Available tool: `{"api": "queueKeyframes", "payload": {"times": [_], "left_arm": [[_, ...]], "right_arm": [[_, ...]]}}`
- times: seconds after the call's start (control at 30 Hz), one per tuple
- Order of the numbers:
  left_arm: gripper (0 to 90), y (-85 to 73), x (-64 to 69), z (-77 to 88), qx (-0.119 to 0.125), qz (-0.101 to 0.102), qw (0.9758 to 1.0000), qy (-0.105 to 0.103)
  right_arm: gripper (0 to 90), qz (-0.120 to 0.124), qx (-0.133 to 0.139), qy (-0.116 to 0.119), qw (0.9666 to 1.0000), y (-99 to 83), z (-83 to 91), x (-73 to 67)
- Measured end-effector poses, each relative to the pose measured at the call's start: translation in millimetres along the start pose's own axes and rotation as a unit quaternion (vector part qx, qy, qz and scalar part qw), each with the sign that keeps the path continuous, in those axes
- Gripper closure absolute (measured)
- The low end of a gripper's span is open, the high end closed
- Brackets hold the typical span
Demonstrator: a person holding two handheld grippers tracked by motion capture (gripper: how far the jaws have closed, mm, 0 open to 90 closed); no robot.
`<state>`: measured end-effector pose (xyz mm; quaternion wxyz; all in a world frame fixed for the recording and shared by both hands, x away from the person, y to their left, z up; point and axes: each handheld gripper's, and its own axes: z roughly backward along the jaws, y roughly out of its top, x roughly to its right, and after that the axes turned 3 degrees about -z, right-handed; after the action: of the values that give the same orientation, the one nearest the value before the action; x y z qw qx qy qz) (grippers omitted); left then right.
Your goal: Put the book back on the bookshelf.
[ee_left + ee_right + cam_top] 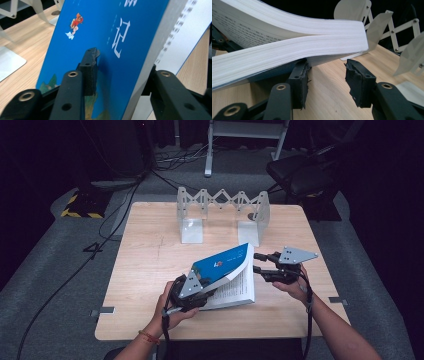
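Note:
A thick book with a blue cover (222, 262) is held tilted above the wooden table (145, 265), partly fallen open, with printed pages hanging down on its right side. My left gripper (206, 289) grips it from the lower left. In the left gripper view its jaws (122, 65) stand either side of the blue cover (112, 37) and the block of pages behind it, one pad flat on the cover. My right gripper (259, 262) is at the book's right edge, open. In the right gripper view (327, 68) only table shows between its pads, and the curved page block (287, 37) rests just above its left finger.
A white folding accordion rack (222, 202) with two flat feet stands at the back of the table; its plates (387, 22) are close behind the book. A dark chair (300, 170) and cables lie on the floor beyond. Bare wood lies to the left.

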<state>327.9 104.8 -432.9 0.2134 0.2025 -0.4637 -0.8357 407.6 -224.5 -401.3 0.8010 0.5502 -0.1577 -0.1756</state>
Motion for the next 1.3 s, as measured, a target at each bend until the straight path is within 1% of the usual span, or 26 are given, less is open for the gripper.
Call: {"api": "queueKeyframes", "payload": {"times": [0.03,0.07,0.1,0.17,0.2,0.23,0.3,0.33,0.37,0.5,0.6,0.67,0.7,0.77,0.83,0.9,0.93,1.0,1.03,1.07,1.1,1.13,1.2,1.23,1.27,1.3], "left_arm": [[63.3,-0.5,-2.4,2.3,0.0,-0.002,1.0,0.001],[64.9,-1.5,-4.7,3.7,0.003,0.002,1.0,-0.002],[64.9,-2.8,-7.3,5.1,0.006,0.006,0.9999,-0.008],[64.5,-4.4,-10.2,6.0,0.004,0.009,0.9999,-0.012],[62.4,-6.6,-12.8,5.9,0.0,0.014,0.9998,-0.017],[59.3,-8.5,-13.5,5.3,-0.003,0.015,0.9998,-0.016],[51.1,-13.6,-13.7,0.6,-0.025,0.008,0.9996,-0.008],[50.6,-16.3,-14.1,0.3,-0.023,0.002,0.9997,-0.005],[51.5,-18.2,-15.4,1.1,-0.019,0.0,0.9998,-0.006],[61.3,-19.2,-17.9,2.4,0.001,-0.005,1.0,-0.002],[63.5,-18.9,-20.6,0.9,0.011,-0.001,0.9998,-0.014],[65.4,-16.4,-20.5,-3.1,0.018,0.002,0.9996,-0.021],[65.3,-13.3,-19.5,-6.4,0.019,-0.004,0.9995,-0.026],[65.3,-7.6,-18.5,-12.6,0.022,-0.008,0.9991,-0.034],[65.1,-1.8,-16.6,-21.0,0.028,-0.009,0.9985,-0.045],[64.8,5.8,-15.8,-32.5,0.033,-0.014,0.9977,-0.058],[64.7,5.8,-15.8,-32.5,0.033,-0.014,0.9977,-0.058],[64.7,11.2,-16.4,-40.9,0.041,-0.01,0.9966,-0.071],[64.8,13.8,-16.2,-44.8,0.046,-0.012,0.9962,-0.073],[64.9,16.4,-15.2,-48.6,0.048,-0.014,0.9961,-0.073],[64.7,18.7,-14.9,-52.9,0.053,-0.01,0.9957,-0.076],[64.2,19.8,-14.3,-56.4,0.056,-0.003,0.9953,-0.08],[63.8,20.6,-14.0,-57.8,0.057,-0.006,0.9952,-0.08],[63.6,20.4,-13.6,-57.5,0.057,-0.004,0.9951,-0.081],[63.2,20.0,-13.6,-56.7,0.056,-0.003,0.9953,-0.078],[62.7,19.4,-13.8,-55.6,0.056,-0.004,0.9954,-0.077]], "right_arm": [[53.0,0.003,-0.001,-0.001,1.0,3.9,-1.6,-0.9],[52.9,0.006,0.0,-0.002,1.0,8.5,-3.6,-2.3],[52.9,0.008,0.0,0.0,1.0,11.6,-5.4,-3.4],[52.9,0.01,-0.004,0.002,0.9999,14.4,-7.5,-4.3],[52.8,0.012,-0.005,0.004,0.9999,16.4,-9.7,-5.6],[52.4,0.015,-0.004,0.004,0.9999,17.8,-12.9,-7.5],[51.9,0.01,-0.002,0.009,0.9999,18.3,-19.9,-10.5],[51.2,0.009,-0.005,0.014,0.9999,18.2,-23.0,-11.8],[51.2,0.012,-0.008,0.013,0.9998,17.8,-25.7,-13.4],[51.1,0.011,0.009,0.014,0.9998,15.6,-27.2,-15.5],[51.1,0.017,0.01,0.011,0.9997,15.0,-26.3,-16.0],[51.2,0.014,0.011,0.004,0.9998,12.0,-23.7,-13.5],[51.2,0.012,0.014,0.002,0.9998,11.1,-21.9,-12.0],[51.4,0.009,0.022,-0.003,0.9997,11.0,-16.1,-7.9],[52.8,0.006,0.029,-0.007,0.9995,12.6,-10.3,-3.7],[54.4,0.005,0.039,-0.015,0.9991,14.1,-2.7,0.2],[54.4,0.005,0.039,-0.015,0.9991,14.1,-2.7,0.2],[54.6,0.009,0.039,-0.017,0.9991,16.6,6.5,3.7],[54.8,0.014,0.033,-0.018,0.9992,18.2,10.8,4.8],[54.8,0.021,0.027,-0.026,0.9991,19.8,14.6,5.1],[54.8,0.027,0.026,-0.028,0.9989,20.7,18.1,6.0],[54.9,0.025,0.025,-0.033,0.9988,21.2,21.2,7.1],[54.9,0.019,0.028,-0.03,0.999,19.2,25.3,8.2],[54.8,0.022,0.029,-0.029,0.9989,18.2,26.4,7.6],[54.8,0.019,0.031,-0.026,0.999,17.2,27.2,6.1],[54.8,0.013,0.04,-0.016,0.999,16.2,27.5,4.4]]}}
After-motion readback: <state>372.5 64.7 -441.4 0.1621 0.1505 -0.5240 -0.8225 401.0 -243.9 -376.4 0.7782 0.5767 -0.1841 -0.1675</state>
